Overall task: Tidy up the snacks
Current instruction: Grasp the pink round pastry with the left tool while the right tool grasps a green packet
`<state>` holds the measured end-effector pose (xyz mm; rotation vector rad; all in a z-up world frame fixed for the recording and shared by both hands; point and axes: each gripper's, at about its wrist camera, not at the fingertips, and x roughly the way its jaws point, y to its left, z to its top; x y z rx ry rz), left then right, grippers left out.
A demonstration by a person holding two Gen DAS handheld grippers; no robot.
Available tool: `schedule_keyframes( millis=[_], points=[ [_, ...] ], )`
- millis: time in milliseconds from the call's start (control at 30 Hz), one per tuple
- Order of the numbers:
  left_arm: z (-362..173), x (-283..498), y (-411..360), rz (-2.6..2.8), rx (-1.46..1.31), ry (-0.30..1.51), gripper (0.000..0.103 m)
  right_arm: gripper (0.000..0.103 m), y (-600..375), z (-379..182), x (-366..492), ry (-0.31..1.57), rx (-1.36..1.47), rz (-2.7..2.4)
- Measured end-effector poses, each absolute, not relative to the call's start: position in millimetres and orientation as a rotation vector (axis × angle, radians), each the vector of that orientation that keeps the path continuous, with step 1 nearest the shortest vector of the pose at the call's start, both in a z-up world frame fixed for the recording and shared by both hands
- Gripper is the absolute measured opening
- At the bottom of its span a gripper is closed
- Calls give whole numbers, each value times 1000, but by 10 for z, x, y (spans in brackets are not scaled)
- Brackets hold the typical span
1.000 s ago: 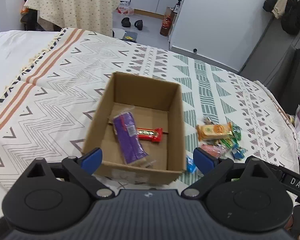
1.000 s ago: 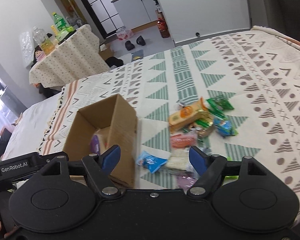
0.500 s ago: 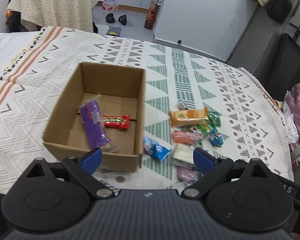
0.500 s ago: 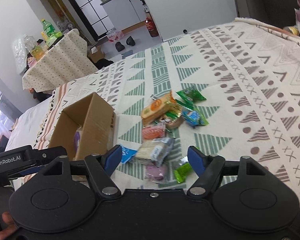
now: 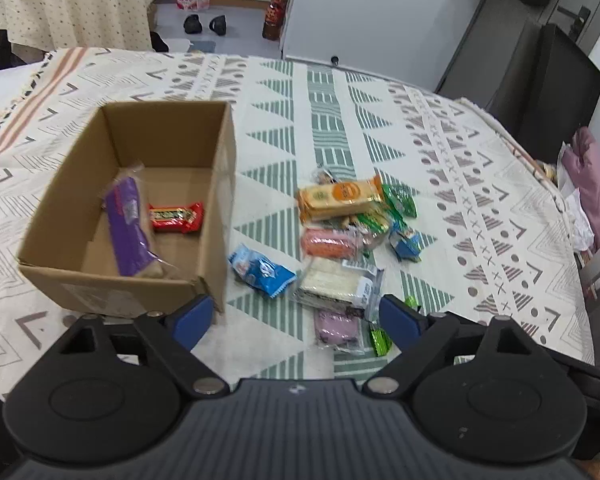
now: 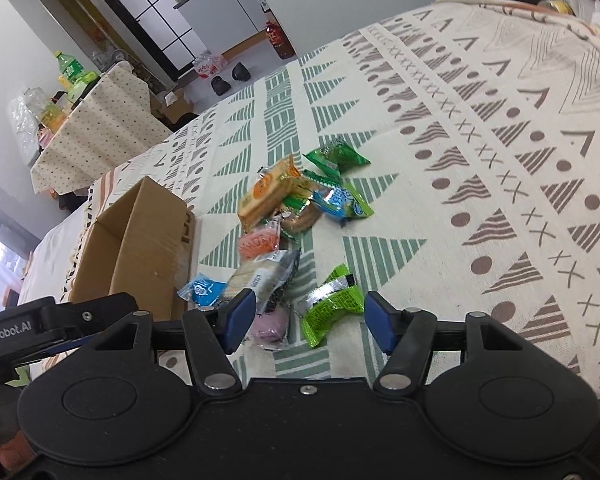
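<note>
Both claws gape wide, holding nothing: right claw (image 6: 306, 318) hovers over the bright green snack packet (image 6: 332, 304) on the bed, left claw (image 5: 294, 320) near the cardboard box (image 5: 140, 208) (purple pack, red bar inside).

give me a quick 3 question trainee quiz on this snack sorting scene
1. True or false: the brown cardboard box already holds a purple wrapped snack and a red candy bar.
2. Which packet lies nearest between the right gripper fingers: a) bright green foil packet b) orange biscuit pack c) blue and white packet?
3. Fill in: both the left gripper and the right one are ____ and hold nothing.

Key: 1 true; 2 a; 3 open.
</note>
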<state>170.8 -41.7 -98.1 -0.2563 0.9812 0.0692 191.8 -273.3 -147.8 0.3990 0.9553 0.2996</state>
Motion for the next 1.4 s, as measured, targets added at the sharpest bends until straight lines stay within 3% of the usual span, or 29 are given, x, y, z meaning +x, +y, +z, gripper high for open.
schedule_keyframes(
  millis=[300,567,1233,1333,1400],
  points=[
    [-1253,1876,-626,48,-242,1048,68,56,-2822,-1702,2021,994,453,320],
    [-1509,2012,-730,40,-237,1107,60,50,-2832,-1872,2140,1036,489,336],
    [-1967,2337,-851,26,-215,1167,58,51,-2868,-2121,2332,1094,542,335],
    [-1972,2357,-863,25,-206,1165,51,51,-2854,-2127,2350,1090,538,340],
    [-1980,2353,-855,7,-227,1170,37,51,-2839,-2131,2360,1089,532,344]
  ],
)
